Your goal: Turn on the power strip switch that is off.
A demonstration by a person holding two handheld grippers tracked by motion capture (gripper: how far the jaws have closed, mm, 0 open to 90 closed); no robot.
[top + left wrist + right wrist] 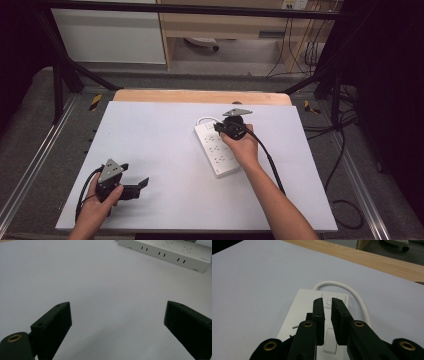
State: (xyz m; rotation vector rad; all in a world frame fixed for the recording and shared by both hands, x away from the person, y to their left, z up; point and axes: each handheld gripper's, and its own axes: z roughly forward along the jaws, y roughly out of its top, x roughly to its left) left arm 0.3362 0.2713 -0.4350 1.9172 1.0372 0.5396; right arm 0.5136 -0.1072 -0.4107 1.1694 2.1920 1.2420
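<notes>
High view: one white power strip point(216, 148) at about 1 o'clock from table point(150, 150) centre, lying diagonally, one white cord point(204, 120) looping off its far end. Two grippers counted, one per hand. Right gripper point(220, 128) poised over far end of strip, right hand point(245, 147) over strip's near half. Left gripper point(142, 185) low at 7 o'clock, well apart from strip, left hand point(97, 200) on its body.

Right gripper view: right gripper point(326, 300) narrowed to a thin slit, nothing between jaws; tips just above one square switch point(328, 300) at strip's cord end. Contact with strip point(294, 315) impossible to tell. Cord point(352, 293) curved off at 1 o'clock.

Left gripper view: left gripper point(117, 306) spread wide, empty, bare table point(100, 285) between jaws. Strip point(172, 253) seen at 1 o'clock, three pairs of slots counted on its side face.
</notes>
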